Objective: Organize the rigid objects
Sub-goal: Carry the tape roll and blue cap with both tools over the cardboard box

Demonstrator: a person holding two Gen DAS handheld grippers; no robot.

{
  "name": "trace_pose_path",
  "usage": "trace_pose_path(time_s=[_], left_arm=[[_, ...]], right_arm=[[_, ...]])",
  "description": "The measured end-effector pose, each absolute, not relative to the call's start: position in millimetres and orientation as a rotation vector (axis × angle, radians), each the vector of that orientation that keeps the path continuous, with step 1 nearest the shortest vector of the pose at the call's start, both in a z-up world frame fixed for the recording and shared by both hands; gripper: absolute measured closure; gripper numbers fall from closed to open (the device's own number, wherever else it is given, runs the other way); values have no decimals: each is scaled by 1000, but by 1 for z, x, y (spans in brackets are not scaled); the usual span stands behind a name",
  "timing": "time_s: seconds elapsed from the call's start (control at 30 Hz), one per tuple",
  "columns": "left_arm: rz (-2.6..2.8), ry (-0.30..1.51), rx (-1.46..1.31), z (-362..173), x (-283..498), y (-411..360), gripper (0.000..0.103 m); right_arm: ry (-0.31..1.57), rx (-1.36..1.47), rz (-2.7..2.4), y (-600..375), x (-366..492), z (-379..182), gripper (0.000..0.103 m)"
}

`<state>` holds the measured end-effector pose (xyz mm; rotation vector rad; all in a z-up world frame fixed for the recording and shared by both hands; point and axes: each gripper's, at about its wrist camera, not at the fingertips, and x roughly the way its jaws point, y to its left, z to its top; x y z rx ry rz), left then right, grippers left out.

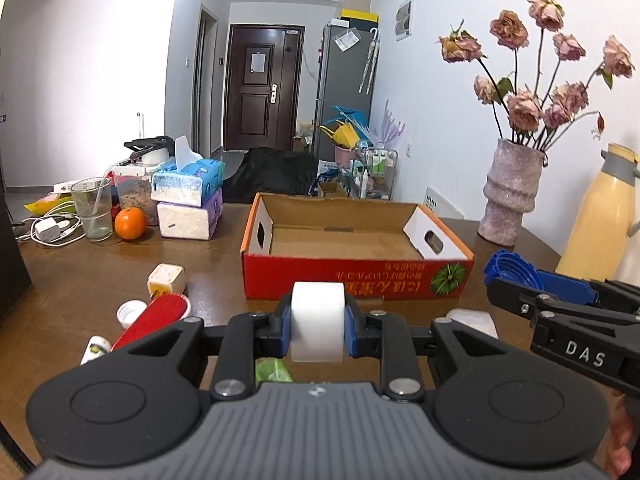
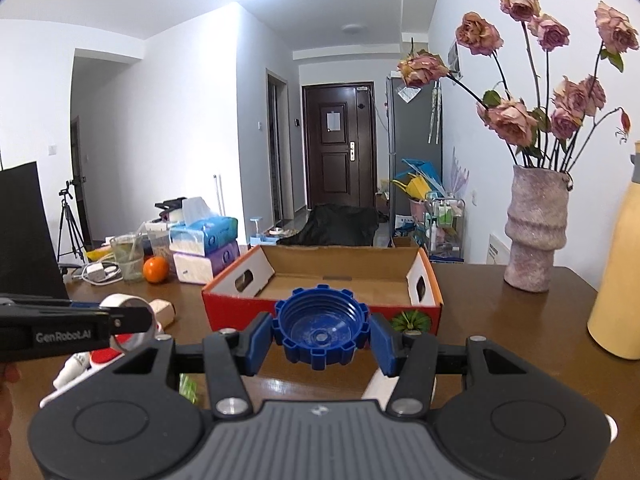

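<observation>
My left gripper [image 1: 318,322] is shut on a white tape roll [image 1: 318,320], held edge-on just in front of the red cardboard box [image 1: 356,284]. The right gripper [image 2: 322,334] is shut on a blue ribbed bottle cap [image 2: 322,330], its hollow side facing the camera, also before the open box [image 2: 320,304]. In the left wrist view the right gripper [image 1: 500,284] reaches in from the right with the blue cap [image 1: 510,270]. In the right wrist view the left gripper [image 2: 132,322] comes in from the left with the tape roll [image 2: 130,320]. The box interior looks bare.
On the brown table [image 1: 208,256] lie a red brush [image 1: 160,316], a white cap [image 1: 130,312], a small cream cube [image 1: 166,278] and a white tube [image 1: 95,348]. Farther left stand a glass [image 1: 93,208], an orange [image 1: 130,223] and tissue packs [image 1: 190,200]. A vase [image 1: 510,192] and yellow flask [image 1: 596,220] stand right.
</observation>
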<state>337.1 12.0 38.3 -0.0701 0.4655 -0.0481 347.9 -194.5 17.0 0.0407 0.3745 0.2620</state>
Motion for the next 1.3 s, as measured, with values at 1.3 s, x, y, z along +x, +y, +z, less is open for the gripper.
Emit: trace_pose_path(time_s=[1.3], left_arm=[[55,490,-125,30,505,2,78]], right_arm=[[469,62,197,-191,513,-7,52]])
